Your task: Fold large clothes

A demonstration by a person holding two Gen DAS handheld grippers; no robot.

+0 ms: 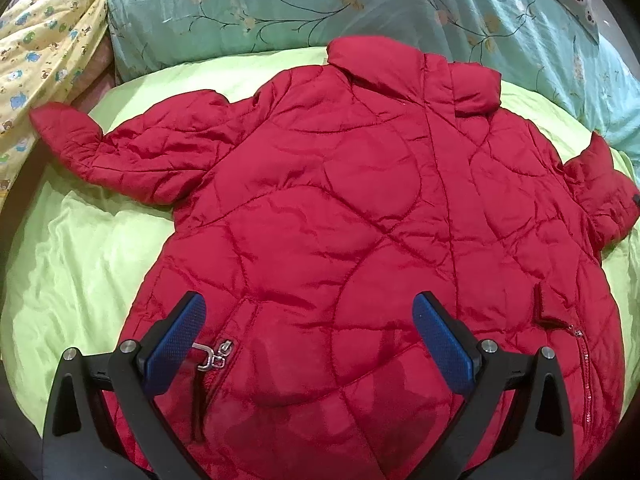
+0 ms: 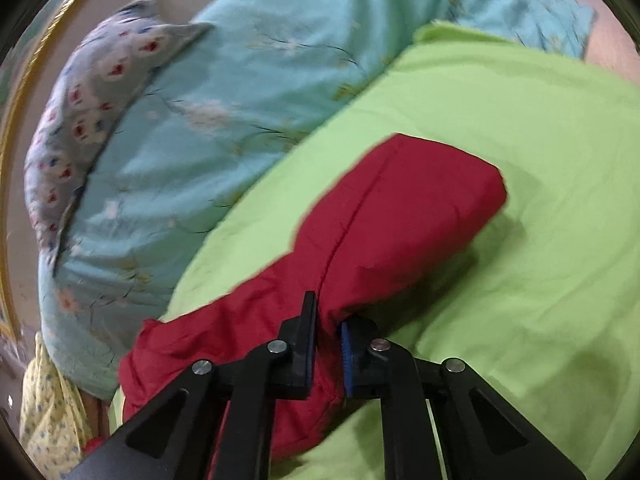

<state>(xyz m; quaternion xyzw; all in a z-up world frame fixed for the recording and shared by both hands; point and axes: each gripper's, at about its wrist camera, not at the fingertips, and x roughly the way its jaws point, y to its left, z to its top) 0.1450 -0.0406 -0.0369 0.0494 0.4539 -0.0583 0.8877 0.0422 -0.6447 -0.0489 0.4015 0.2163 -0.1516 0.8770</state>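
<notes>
A red quilted puffer jacket (image 1: 340, 208) lies flat, front up, on a lime green sheet (image 1: 80, 248), collar at the far side and both sleeves spread out. My left gripper (image 1: 310, 320) is open above the jacket's lower front, its blue pads (image 1: 438, 340) wide apart, near a pocket zipper pull (image 1: 214, 354). In the right wrist view my right gripper (image 2: 326, 328) is shut on a red sleeve (image 2: 392, 208) and holds it pinched by its side, with the cuff end pointing away over the sheet (image 2: 520, 280).
A teal floral duvet (image 1: 320, 4) is bunched along the far side of the bed and shows in the right wrist view (image 2: 208, 112). A yellow patterned cloth (image 1: 44, 40) lies at the far left. A grey patterned pillow (image 2: 80, 112) sits beyond the duvet.
</notes>
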